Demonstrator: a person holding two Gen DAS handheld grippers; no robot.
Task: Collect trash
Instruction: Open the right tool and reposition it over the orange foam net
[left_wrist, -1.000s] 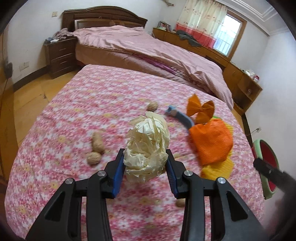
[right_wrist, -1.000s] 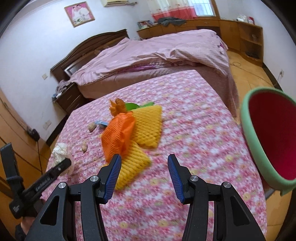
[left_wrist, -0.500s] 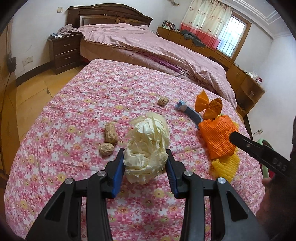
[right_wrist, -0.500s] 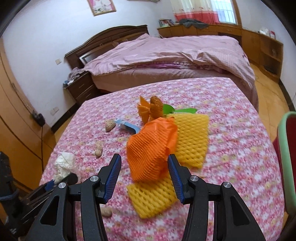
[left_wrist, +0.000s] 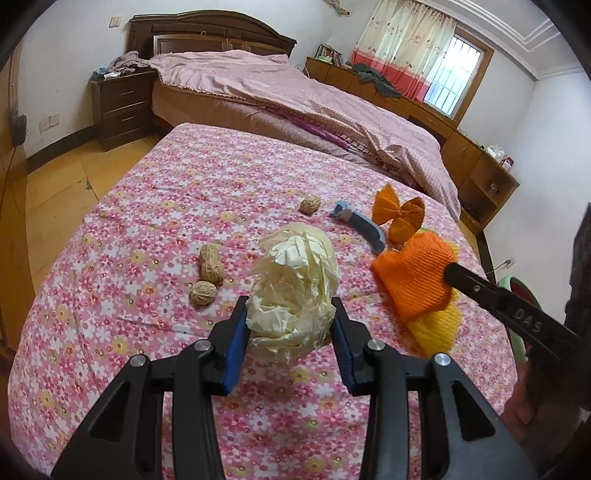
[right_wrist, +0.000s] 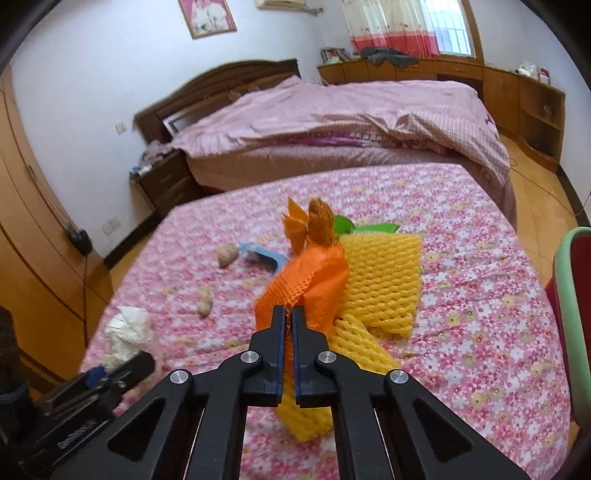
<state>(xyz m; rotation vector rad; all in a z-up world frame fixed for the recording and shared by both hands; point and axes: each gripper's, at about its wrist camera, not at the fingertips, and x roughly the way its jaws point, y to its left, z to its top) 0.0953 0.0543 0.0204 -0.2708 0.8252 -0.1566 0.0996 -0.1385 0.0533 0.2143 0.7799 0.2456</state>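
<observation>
- Your left gripper (left_wrist: 290, 325) sits at the lower centre of the left wrist view, its blue pads clamped on either side of a crumpled cream paper wad (left_wrist: 295, 291) held above the cloth.
- Your right gripper (right_wrist: 289, 325) reaches in at the lower centre of the right wrist view, jaws nearly together and pinching the near edge of the orange foam net (right_wrist: 306, 284).
- In the left wrist view that net (left_wrist: 415, 278) lies at centre right, on top of a yellow foam net (left_wrist: 437, 326).
- The floral tablecloth (left_wrist: 147, 236) fills the middle of both views; two walnuts (left_wrist: 202, 292) and a peanut (left_wrist: 211, 265) lie left of the wad.
- A blue scraper (left_wrist: 364, 227) and an orange paper bow (left_wrist: 399, 218) lie beyond the nets, toward the upper right of the cloth.
- A green-rimmed red bin (right_wrist: 574, 295) stands at the right edge of the right wrist view.
- A bed with pink covers (left_wrist: 295, 96) crosses the upper frame; a curtained window (left_wrist: 443, 77) is at the upper right.
</observation>
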